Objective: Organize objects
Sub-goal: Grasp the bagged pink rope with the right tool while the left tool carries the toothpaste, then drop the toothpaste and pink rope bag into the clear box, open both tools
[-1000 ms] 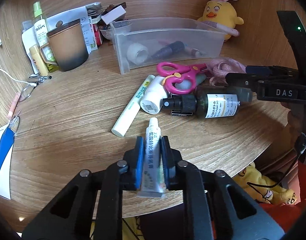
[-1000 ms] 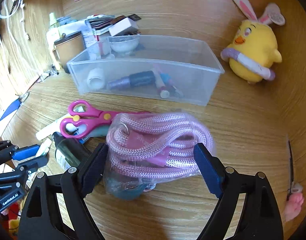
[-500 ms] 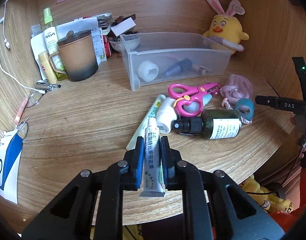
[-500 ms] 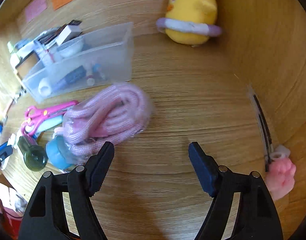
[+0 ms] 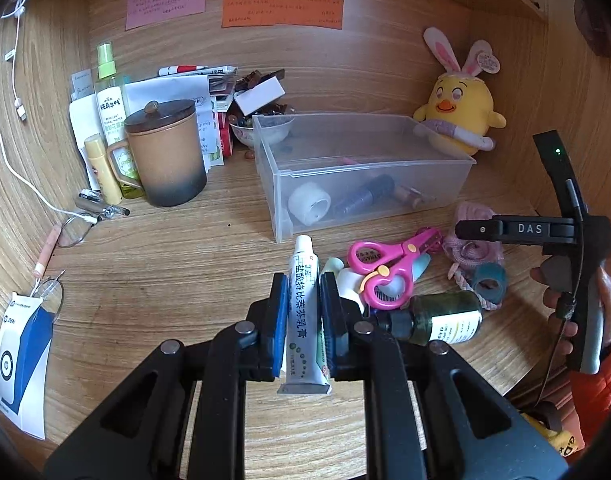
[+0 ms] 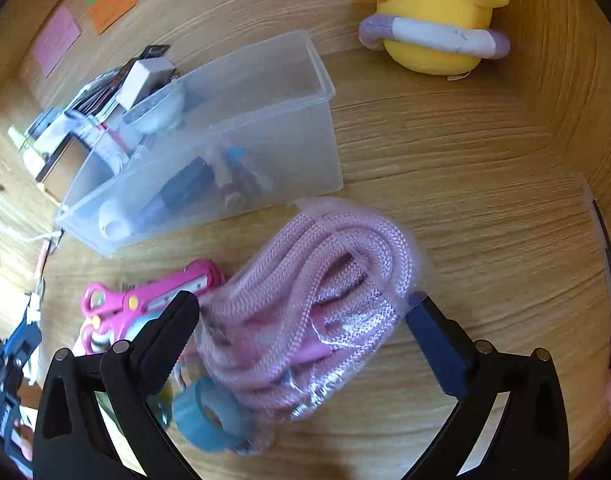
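Observation:
My left gripper (image 5: 303, 292) is shut on a white ointment tube (image 5: 303, 312) and holds it above the desk, in front of the clear plastic bin (image 5: 361, 184). My right gripper (image 6: 301, 312) is open, its jaws on either side of a bagged pink rope (image 6: 305, 312) that lies on the desk. The rope (image 5: 473, 232) also shows in the left wrist view, under the right gripper (image 5: 517, 230). Pink scissors (image 5: 389, 260), a dark green bottle (image 5: 445, 316) and a blue tape roll (image 5: 489, 280) lie beside it. The bin (image 6: 209, 148) holds a white roll and pens.
A brown lidded mug (image 5: 165, 152), a spray bottle (image 5: 111, 96), papers and glasses (image 5: 75, 228) stand at the back left. A yellow chick plush (image 5: 457, 108) sits at the back right by the wooden wall. A blue-white card (image 5: 19, 356) lies at the left edge.
My left gripper has lifted the tube off the desk and drawn back. My right gripper swung away to the right, then came back over the pink rope.

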`<state>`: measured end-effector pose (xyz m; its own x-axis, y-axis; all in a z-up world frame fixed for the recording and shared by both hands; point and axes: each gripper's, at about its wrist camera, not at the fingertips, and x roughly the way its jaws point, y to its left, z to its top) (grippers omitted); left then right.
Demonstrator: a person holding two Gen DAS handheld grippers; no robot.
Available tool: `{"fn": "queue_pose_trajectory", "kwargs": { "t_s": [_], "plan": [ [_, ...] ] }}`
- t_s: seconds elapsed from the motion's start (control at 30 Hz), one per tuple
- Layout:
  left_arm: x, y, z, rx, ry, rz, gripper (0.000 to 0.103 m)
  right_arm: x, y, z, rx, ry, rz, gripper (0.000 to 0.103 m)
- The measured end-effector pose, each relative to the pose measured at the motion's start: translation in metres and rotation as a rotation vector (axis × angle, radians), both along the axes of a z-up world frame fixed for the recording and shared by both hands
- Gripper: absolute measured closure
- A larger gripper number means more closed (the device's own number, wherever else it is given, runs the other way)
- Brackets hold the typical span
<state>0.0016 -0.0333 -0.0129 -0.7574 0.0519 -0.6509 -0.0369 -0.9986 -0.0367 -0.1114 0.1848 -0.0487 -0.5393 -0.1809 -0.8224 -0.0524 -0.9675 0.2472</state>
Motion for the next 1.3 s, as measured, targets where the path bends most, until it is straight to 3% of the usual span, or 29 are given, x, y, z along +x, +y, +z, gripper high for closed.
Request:
{"fn": "queue_pose_trajectory", "kwargs": {
  "t_s": [0.23,0.4,0.77,1.0,1.3],
  "plan": [
    [-0.024,-0.001,0.003,-0.001,0.007,-0.012,0.088,-0.012,-0.014,-0.004,0.133,0.021,0.043,0.001],
    [-0.048,-0.006,0.009,0.006,0.001,-0.015,0.088,-0.005,-0.007,0.0,0.165,0.038,0.079,0.024],
    [-0.105,-0.012,0.022,0.03,-0.03,-0.027,0.088,0.012,0.011,0.005,0.108,0.066,0.091,0.044],
    [-0.132,-0.014,0.024,0.077,-0.071,-0.038,0.088,0.028,0.017,0.022,0.124,0.136,0.075,0.048],
    [-0.153,-0.012,0.029,0.075,-0.086,-0.045,0.087,0.029,0.021,0.08,0.112,0.299,0.077,0.049]
  ]
}}
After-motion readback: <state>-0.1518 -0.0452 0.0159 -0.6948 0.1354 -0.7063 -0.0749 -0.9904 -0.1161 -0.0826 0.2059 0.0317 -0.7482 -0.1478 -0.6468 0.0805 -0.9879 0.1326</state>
